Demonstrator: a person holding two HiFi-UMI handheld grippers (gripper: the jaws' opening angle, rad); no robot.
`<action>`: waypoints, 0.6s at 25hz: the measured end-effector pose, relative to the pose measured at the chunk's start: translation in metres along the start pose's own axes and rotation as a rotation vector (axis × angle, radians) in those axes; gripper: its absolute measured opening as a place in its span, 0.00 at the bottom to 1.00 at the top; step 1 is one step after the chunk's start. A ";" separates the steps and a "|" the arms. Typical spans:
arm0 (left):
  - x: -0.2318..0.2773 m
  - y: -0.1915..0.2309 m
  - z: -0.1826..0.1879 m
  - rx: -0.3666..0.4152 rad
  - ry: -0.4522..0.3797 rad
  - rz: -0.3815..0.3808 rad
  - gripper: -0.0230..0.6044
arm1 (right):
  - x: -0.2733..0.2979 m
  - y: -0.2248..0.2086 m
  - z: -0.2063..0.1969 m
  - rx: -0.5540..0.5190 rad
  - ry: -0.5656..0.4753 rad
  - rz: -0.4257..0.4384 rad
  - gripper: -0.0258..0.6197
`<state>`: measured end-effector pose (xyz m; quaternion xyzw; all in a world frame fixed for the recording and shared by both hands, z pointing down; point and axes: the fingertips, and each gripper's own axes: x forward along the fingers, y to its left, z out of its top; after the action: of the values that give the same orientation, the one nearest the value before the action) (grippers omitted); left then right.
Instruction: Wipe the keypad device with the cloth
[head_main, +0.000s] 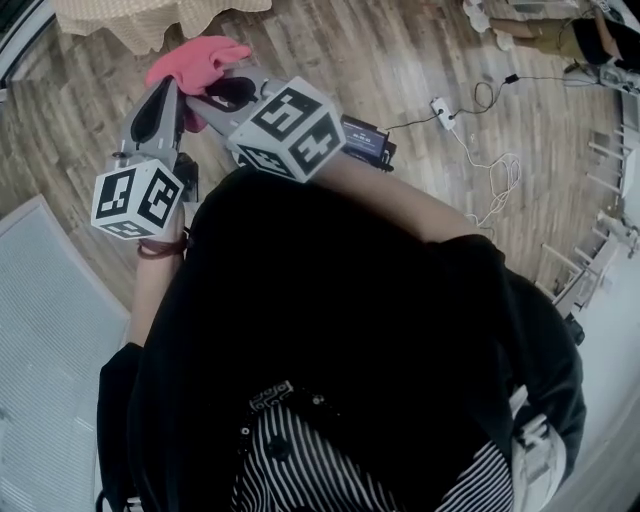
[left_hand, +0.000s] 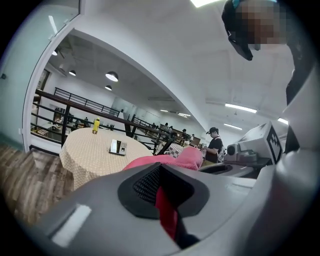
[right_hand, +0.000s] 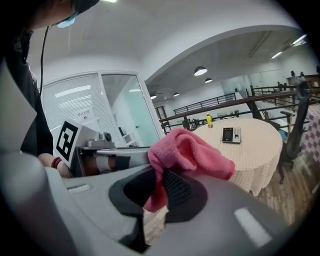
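Item: cloth (head_main: 196, 58), pink, bunched, held up in front of the person over the wood floor (head_main: 400, 60)
- Left gripper (left_hand: 162, 192): jaws pressed on a red-pink fold of the cloth; the rest of the cloth bulges past the jaw tips
- Right gripper (right_hand: 157, 186): jaws pinching the same cloth, which spills over the right jaw in a loose heap
- In the head view both grippers sit side by side, tips at the cloth, left gripper to the left

Item: keypad device (right_hand: 232, 135), small, with a dark screen and a key grid, lying flat on a round table (right_hand: 260, 150) covered in a beige checked cloth, far ahead, well apart from both grippers
- Yellow bottle (right_hand: 209, 120) upright at the table's far edge, left of the keypad device

Item: power strip (head_main: 442, 110) with white cable, on the floor to the right
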<state>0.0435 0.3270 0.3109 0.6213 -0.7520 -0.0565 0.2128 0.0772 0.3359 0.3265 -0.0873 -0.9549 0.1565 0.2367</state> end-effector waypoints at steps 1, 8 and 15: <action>-0.005 0.006 0.000 -0.004 0.000 0.001 0.04 | 0.006 0.005 0.000 -0.006 0.002 0.004 0.11; -0.027 0.037 0.005 -0.038 -0.042 0.020 0.04 | 0.035 0.026 0.007 -0.048 0.031 0.028 0.11; -0.039 0.041 0.003 -0.047 -0.061 0.028 0.04 | 0.039 0.037 0.003 -0.057 0.044 0.036 0.11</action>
<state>0.0105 0.3730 0.3128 0.6035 -0.7652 -0.0901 0.2052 0.0449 0.3791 0.3276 -0.1146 -0.9518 0.1313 0.2523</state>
